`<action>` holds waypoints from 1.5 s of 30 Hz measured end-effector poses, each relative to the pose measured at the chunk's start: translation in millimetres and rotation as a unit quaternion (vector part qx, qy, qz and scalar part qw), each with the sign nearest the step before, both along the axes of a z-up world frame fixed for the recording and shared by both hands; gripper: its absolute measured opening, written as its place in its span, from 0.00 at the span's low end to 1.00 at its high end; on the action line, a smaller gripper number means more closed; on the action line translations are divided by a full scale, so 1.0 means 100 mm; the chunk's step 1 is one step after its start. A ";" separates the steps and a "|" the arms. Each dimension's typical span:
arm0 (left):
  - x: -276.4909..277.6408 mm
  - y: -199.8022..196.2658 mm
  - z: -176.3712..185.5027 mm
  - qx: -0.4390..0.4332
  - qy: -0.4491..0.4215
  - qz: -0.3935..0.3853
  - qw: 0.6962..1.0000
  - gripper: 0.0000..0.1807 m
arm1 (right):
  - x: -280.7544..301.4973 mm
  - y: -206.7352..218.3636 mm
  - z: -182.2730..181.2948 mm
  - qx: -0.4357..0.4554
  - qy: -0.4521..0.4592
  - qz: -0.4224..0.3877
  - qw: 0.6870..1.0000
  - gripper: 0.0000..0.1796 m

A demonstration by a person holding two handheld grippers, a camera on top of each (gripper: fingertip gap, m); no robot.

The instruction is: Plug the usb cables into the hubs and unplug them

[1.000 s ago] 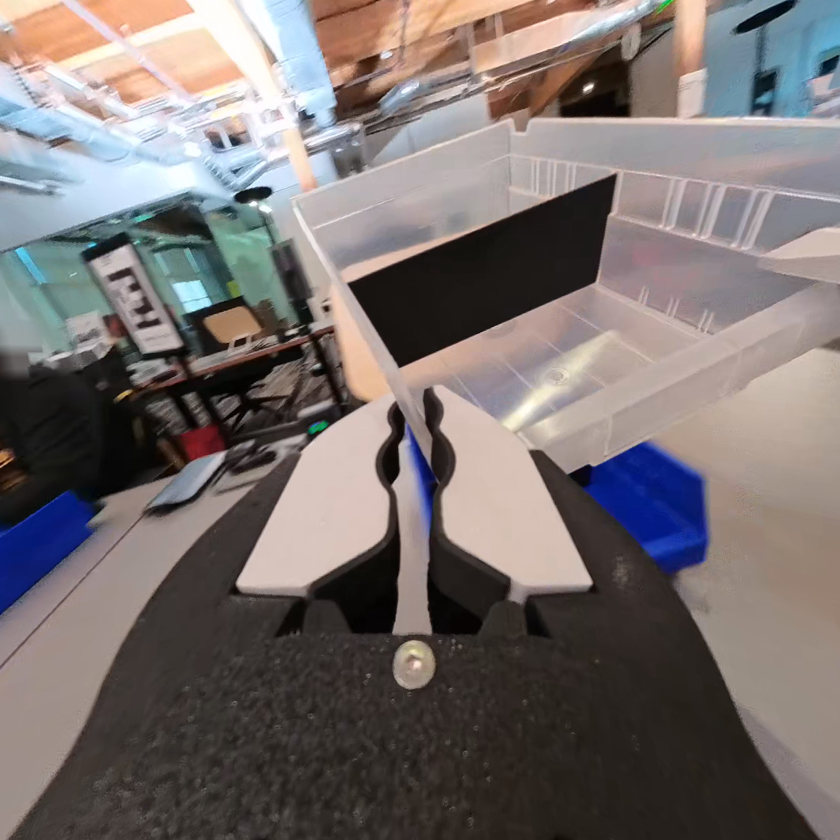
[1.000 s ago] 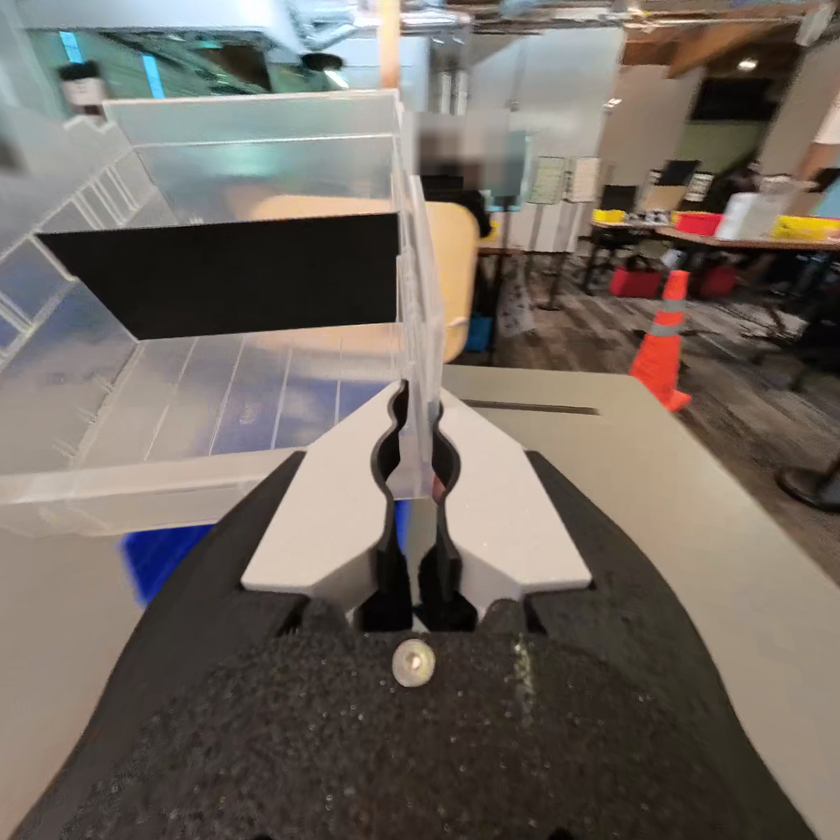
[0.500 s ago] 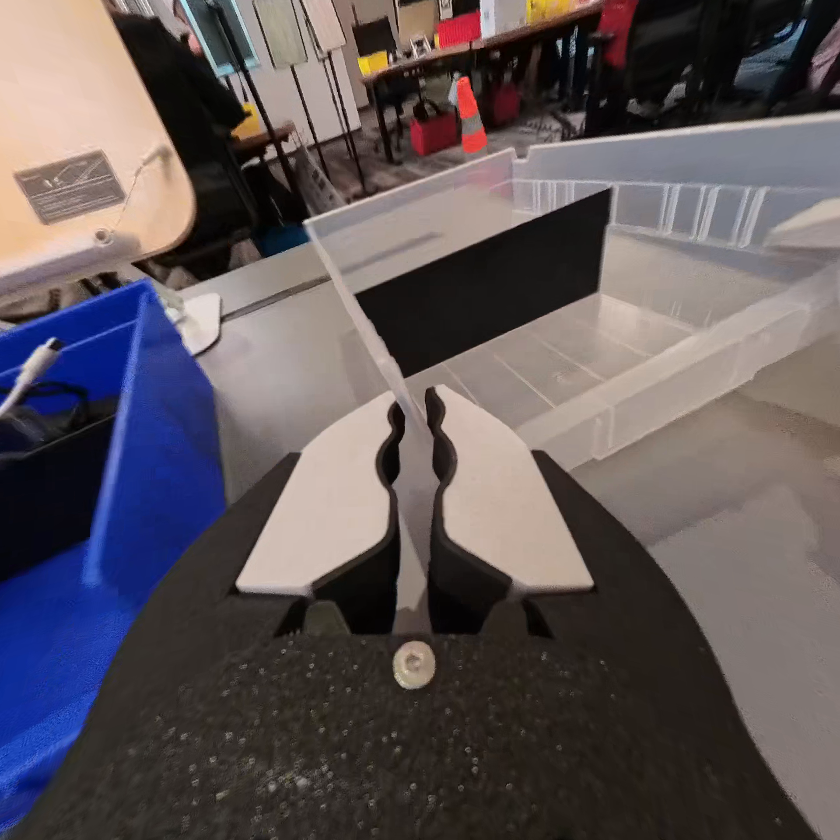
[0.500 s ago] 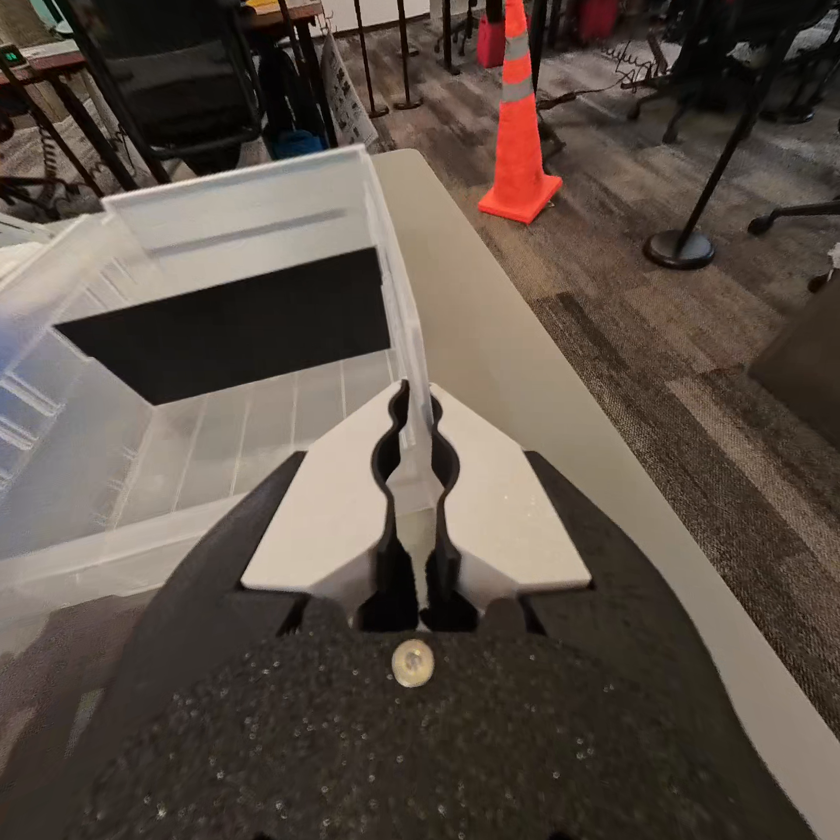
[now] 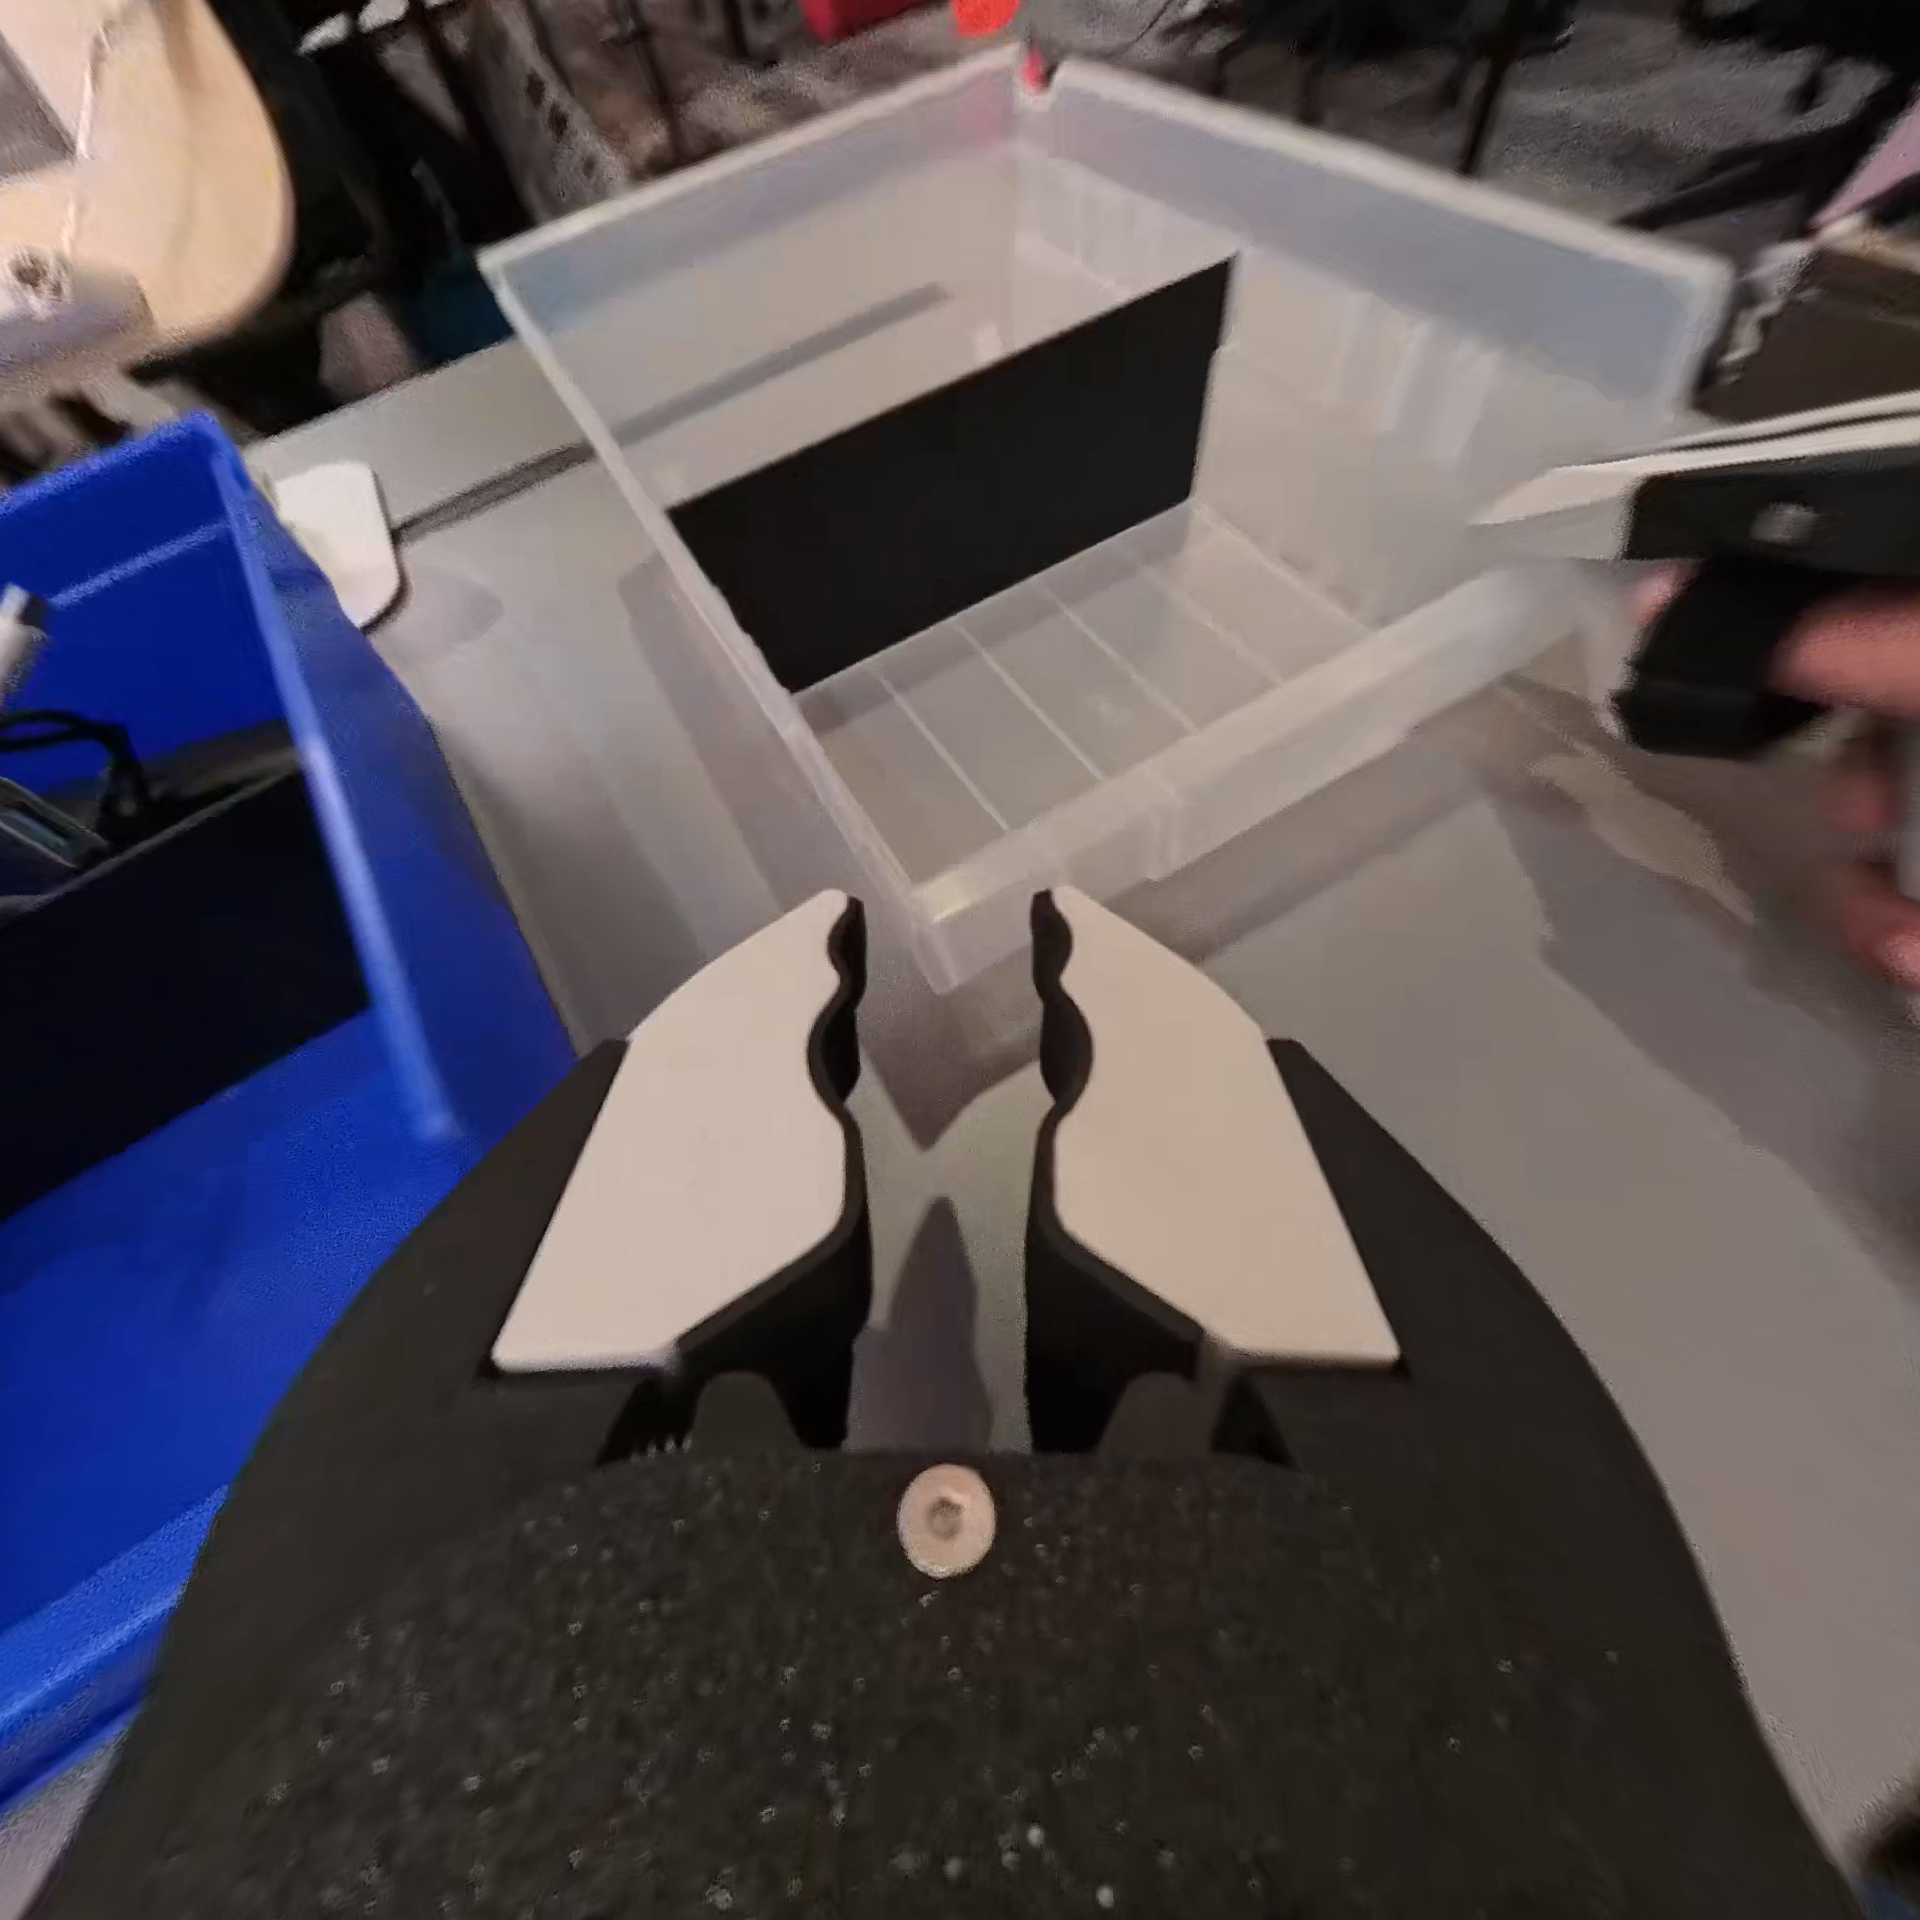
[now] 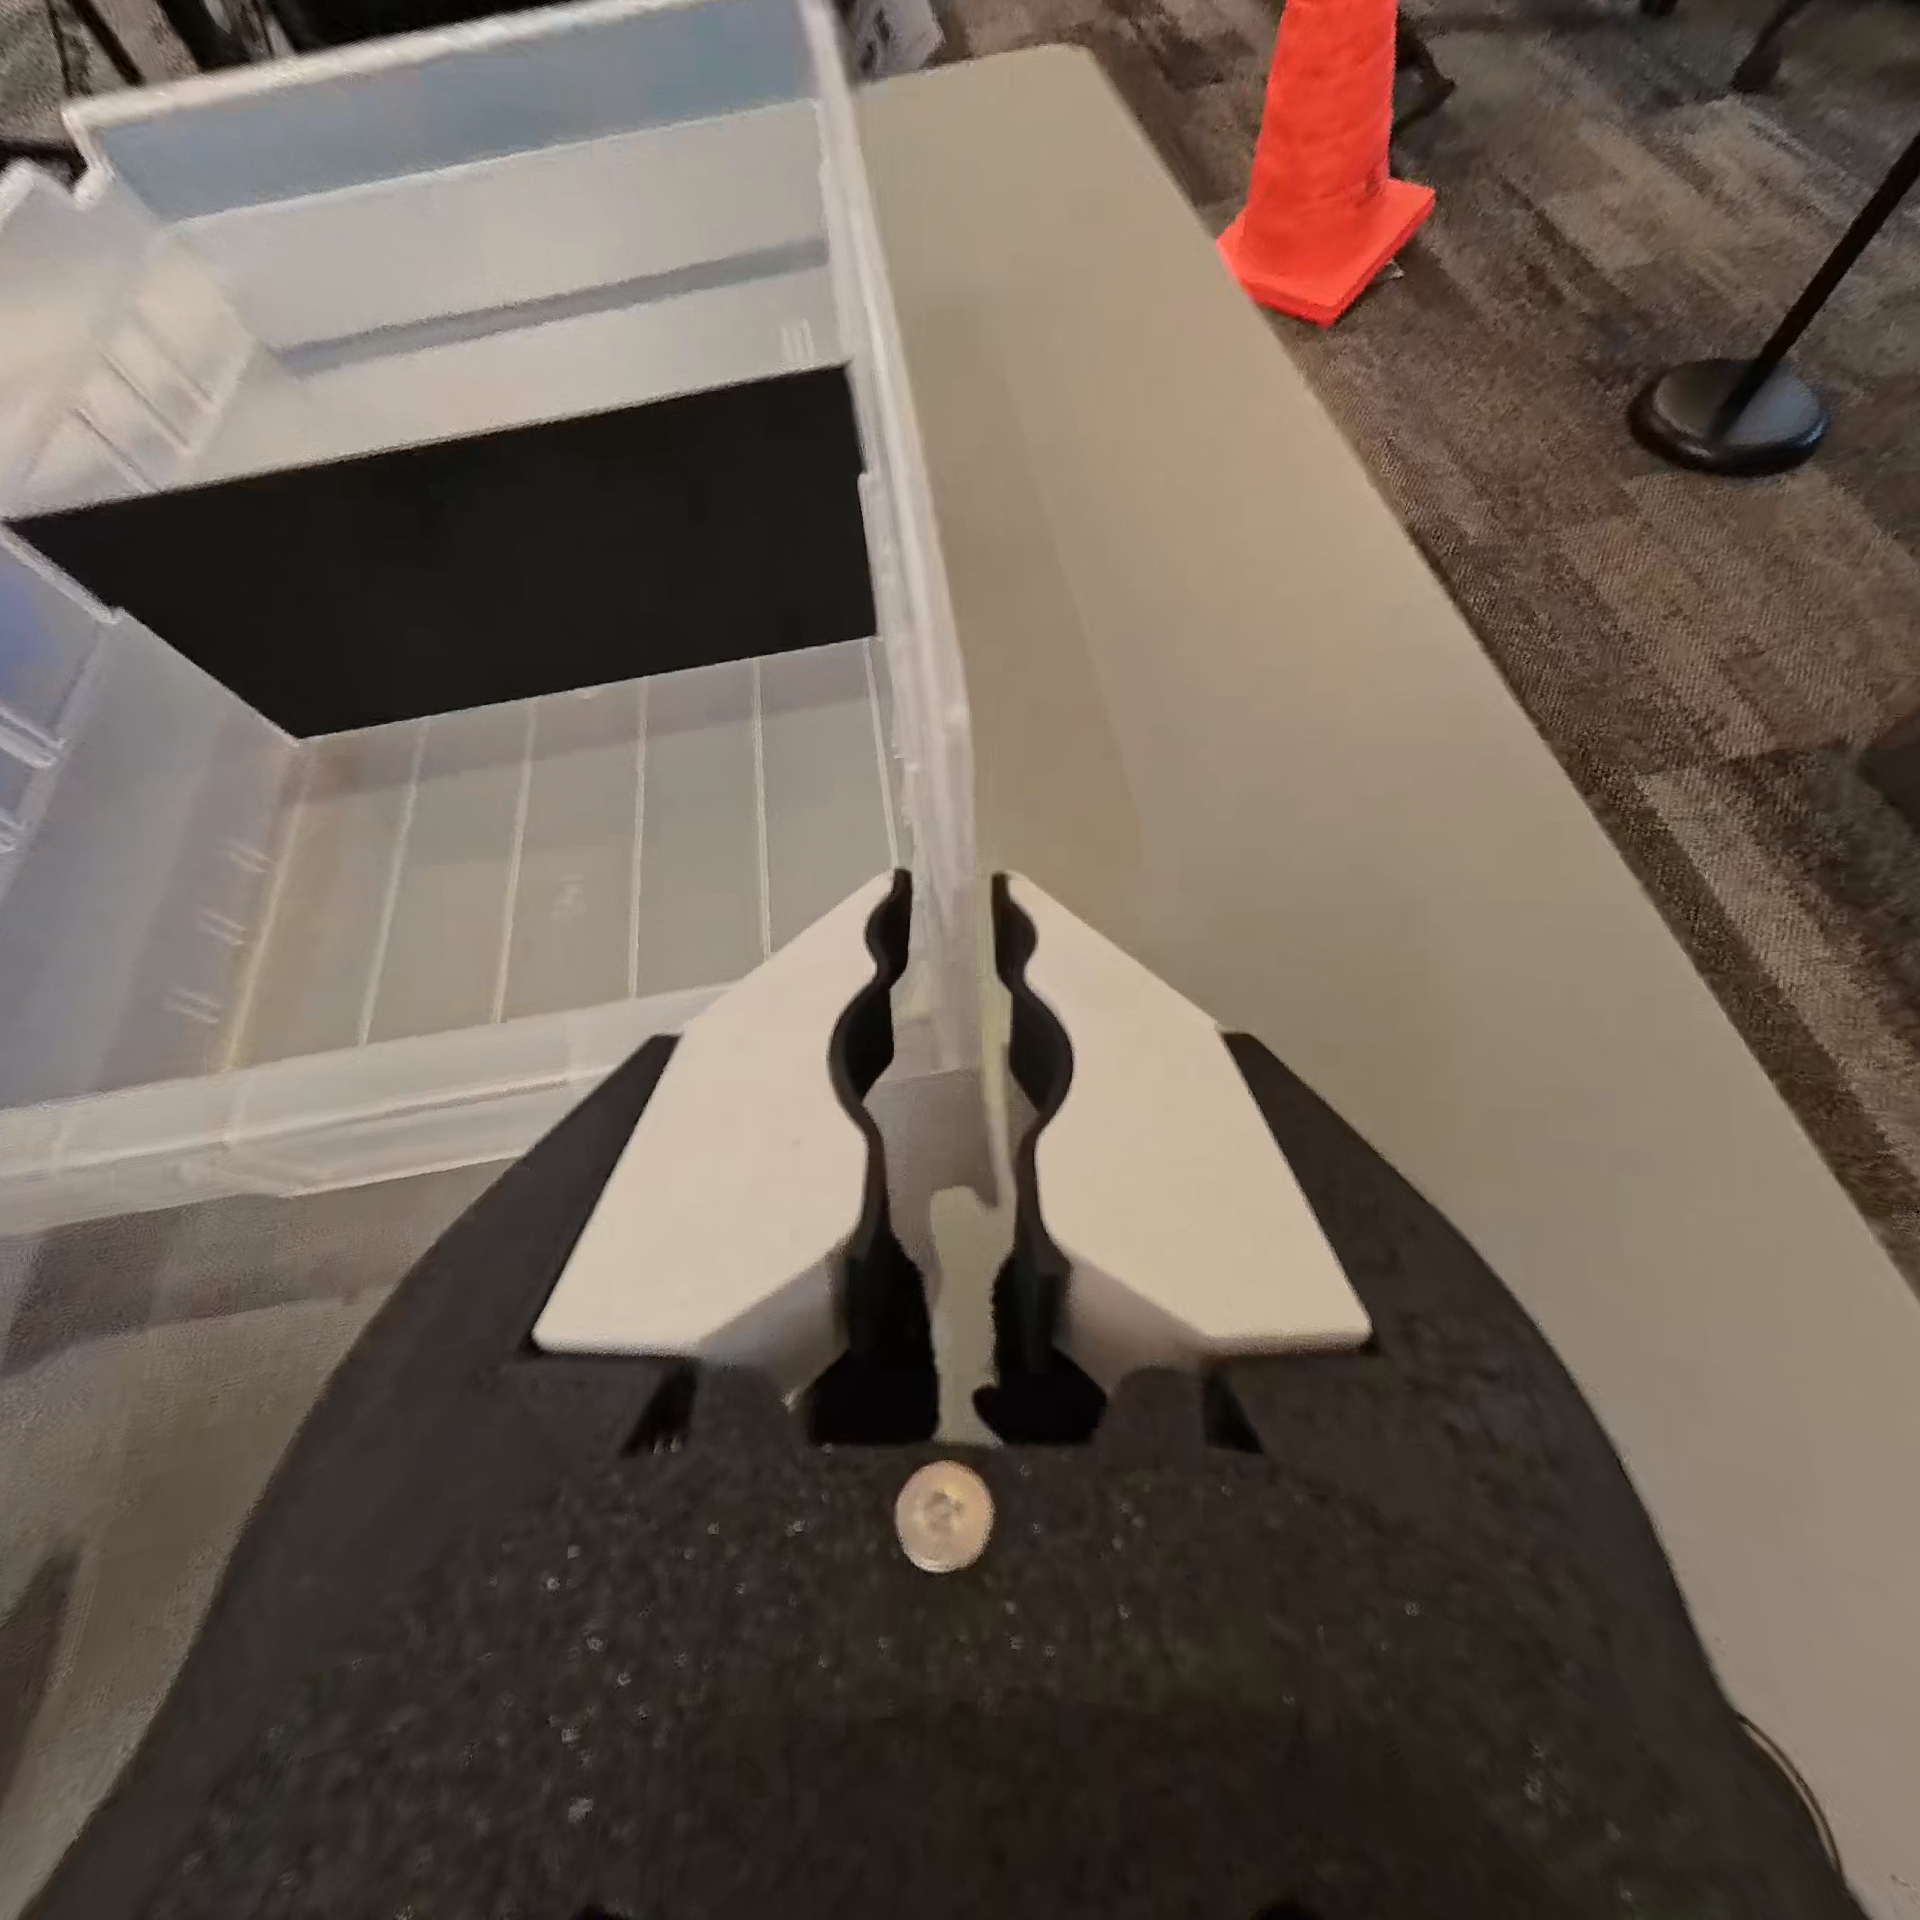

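Note:
A clear plastic bin (image 5: 1195, 800) with a black divider (image 5: 935, 468) stands on the grey table (image 5: 1455, 1143). My left gripper (image 5: 945, 914) is open and empty, just short of the bin's near left corner. My right gripper (image 6: 951, 883) is open a little, with the bin's right wall (image 6: 914, 520) still between its fingers. It also shows at the right of the left wrist view (image 5: 1538, 509), held by a hand (image 5: 1870, 665). A blue bin (image 5: 312, 831) at the left holds black cables (image 5: 73, 748) and a white plug (image 5: 16, 623). I see no hub.
A white flat object (image 5: 343, 520) lies on the table behind the blue bin. The table's right edge (image 6: 1558, 935) runs close to the clear bin (image 6: 312, 1091). An orange cone (image 6: 1330, 156) and a stand base (image 6: 1730, 416) are on the carpet. The tips of one gripper are about 20 centimetres away from the tips of the other.
Both grippers carried the clear bin down onto the table beside the blue bin. My left gripper has let go and drawn back; my right gripper's hold on the wall has loosened.

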State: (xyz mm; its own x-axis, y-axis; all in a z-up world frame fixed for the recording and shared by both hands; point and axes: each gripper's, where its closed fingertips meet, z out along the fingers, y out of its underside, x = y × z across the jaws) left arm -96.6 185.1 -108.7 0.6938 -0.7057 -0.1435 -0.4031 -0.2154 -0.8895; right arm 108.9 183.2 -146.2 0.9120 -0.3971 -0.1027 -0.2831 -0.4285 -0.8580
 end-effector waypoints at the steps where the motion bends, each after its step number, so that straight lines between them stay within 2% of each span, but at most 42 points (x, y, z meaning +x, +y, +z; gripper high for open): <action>1: -0.11 -0.07 0.12 0.006 -0.012 -0.009 1.000 0.16 | 0.03 -0.03 0.06 0.014 0.004 -0.008 1.000 0.10; 3: -0.41 -0.13 0.40 0.005 -0.056 -0.014 0.998 0.15 | 0.10 -0.09 0.21 0.037 -0.003 -0.023 0.999 0.16; 5: -0.81 -0.06 0.58 0.001 -0.085 -0.011 0.996 0.18 | 0.09 -0.17 0.46 0.057 -0.053 -0.027 0.997 0.21; 7: -1.35 0.19 0.58 0.014 -0.063 0.031 0.997 0.21 | -0.09 -0.22 0.82 0.085 -0.141 -0.021 0.986 0.22; 9: -1.95 0.46 0.49 0.037 -0.018 0.094 0.995 0.22 | -0.62 -0.13 1.06 0.114 -0.167 0.047 0.978 0.22; 10: -2.20 0.53 0.42 0.029 0.007 0.120 0.992 0.24 | -1.02 -0.05 1.10 0.129 -0.139 0.105 0.976 0.22; 12: -2.55 0.62 0.30 0.016 0.033 0.159 0.987 0.31 | -1.97 0.08 1.07 0.154 -0.023 0.246 0.957 0.22; 14: -2.69 0.71 0.12 -0.017 0.027 0.175 0.984 0.32 | -2.64 0.16 0.90 0.151 0.068 0.312 0.936 0.25; 15: -2.70 0.75 0.02 -0.045 0.014 0.177 0.983 0.34 | -2.80 0.23 0.77 0.148 0.076 0.306 0.937 0.25; 17: -2.66 0.83 -0.12 -0.074 -0.027 0.171 0.982 0.33 | -2.89 0.40 0.50 0.126 0.035 0.275 0.953 0.25; 20: -2.60 0.93 -0.27 -0.073 -0.040 0.159 0.984 0.23 | -2.95 0.61 0.24 0.077 -0.017 0.248 0.966 0.27; 21: -2.57 0.94 -0.26 -0.072 -0.050 0.153 0.984 0.21 | -3.00 0.65 0.17 0.063 -0.020 0.246 0.967 0.23; 24: -2.72 1.01 -0.22 -0.077 -0.033 0.194 0.978 0.03 | -2.91 0.68 0.11 0.034 -0.072 0.184 0.980 0.09; 25: -2.77 1.02 -0.22 -0.075 -0.026 0.196 0.977 0.02 | -2.90 0.67 0.14 0.033 -0.082 0.165 0.982 0.01; 31: -3.20 1.09 -0.08 -0.052 -0.031 0.196 0.979 0.02 | -3.32 0.70 0.23 0.043 -0.076 0.148 0.985 0.01; 36: -4.07 1.34 0.18 -0.017 -0.046 0.215 0.975 0.02 | -4.18 1.01 0.51 0.094 -0.086 0.168 0.978 0.01; 41: -5.05 1.55 0.15 -0.041 -0.062 0.223 0.972 0.02 | -5.19 1.27 0.57 0.098 -0.137 0.241 0.956 0.03; 45: -5.46 1.67 -0.06 -0.062 -0.056 0.229 0.970 0.02 | -5.62 1.44 0.34 0.066 -0.130 0.263 0.954 0.04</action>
